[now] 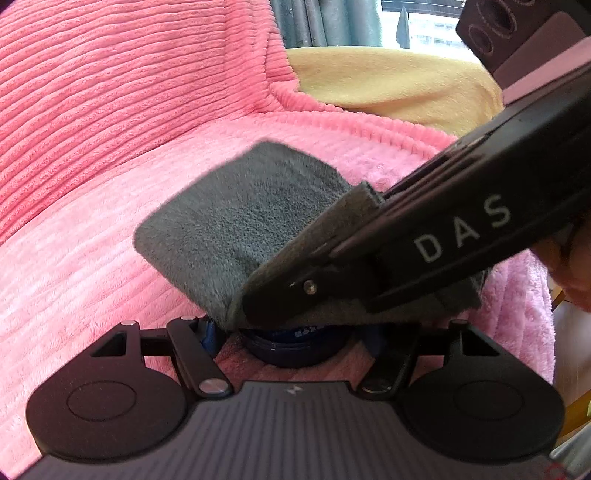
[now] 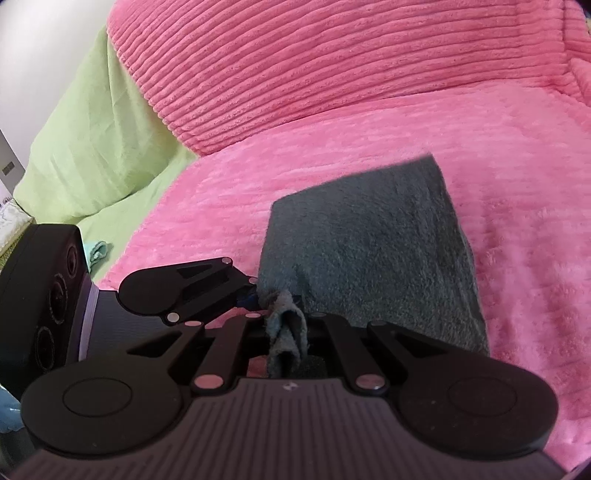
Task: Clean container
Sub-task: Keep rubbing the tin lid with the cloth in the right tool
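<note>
A dark blue round container (image 1: 295,349) sits between the fingers of my left gripper (image 1: 295,332), which grips it by its sides; only its lower rim shows. A grey fleece cloth (image 1: 236,221) lies over the container's top. My right gripper (image 1: 258,306) comes in from the right, shut on a fold of that cloth and pressing it onto the container. In the right wrist view the right gripper (image 2: 286,328) pinches a bunched fold of the grey cloth (image 2: 373,251). There the left gripper (image 2: 247,291) reaches under the cloth's left edge, and the container is hidden.
A pink ribbed blanket (image 1: 110,166) covers the sofa seat and back behind everything. A yellow blanket (image 1: 388,81) lies at the back right below a curtained window (image 1: 332,22). A green blanket (image 2: 92,147) and a small teal item (image 2: 98,251) lie to the left.
</note>
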{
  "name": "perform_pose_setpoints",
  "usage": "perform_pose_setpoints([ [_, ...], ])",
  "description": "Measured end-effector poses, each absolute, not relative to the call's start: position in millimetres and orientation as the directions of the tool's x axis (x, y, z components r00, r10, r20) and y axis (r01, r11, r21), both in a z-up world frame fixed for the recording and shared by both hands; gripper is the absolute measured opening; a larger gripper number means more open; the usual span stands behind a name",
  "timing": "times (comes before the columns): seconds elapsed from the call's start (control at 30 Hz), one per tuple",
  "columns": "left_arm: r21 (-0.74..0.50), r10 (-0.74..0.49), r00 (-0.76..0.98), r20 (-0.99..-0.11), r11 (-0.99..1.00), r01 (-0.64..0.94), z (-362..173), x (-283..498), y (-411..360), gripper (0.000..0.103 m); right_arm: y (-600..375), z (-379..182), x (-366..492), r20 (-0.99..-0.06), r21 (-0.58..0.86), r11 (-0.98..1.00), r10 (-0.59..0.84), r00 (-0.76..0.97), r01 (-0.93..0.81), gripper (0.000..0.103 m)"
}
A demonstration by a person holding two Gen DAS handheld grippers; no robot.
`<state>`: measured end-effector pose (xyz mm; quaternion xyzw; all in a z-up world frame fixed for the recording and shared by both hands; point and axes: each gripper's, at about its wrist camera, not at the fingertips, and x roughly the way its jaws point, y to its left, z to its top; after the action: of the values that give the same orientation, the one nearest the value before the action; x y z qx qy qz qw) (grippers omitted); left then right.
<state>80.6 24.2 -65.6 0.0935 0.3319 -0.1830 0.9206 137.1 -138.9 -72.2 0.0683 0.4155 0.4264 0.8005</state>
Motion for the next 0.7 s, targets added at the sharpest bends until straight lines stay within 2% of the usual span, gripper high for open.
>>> perform_pose_setpoints([
  [0.43,0.072,-0.267,0.721,-0.64,0.913,0.402,-67,78,17,0.069,-151,-76,155,-0.628,0.407,0.726,0.663,0.407,-0.554,0.001],
  [0.7,0.03,-0.296,0.709,-0.64,0.913,0.408,-59,76,16,0.069,-172,-79,154,-0.586,0.537,0.687,0.721,0.37,-0.489,0.002],
])
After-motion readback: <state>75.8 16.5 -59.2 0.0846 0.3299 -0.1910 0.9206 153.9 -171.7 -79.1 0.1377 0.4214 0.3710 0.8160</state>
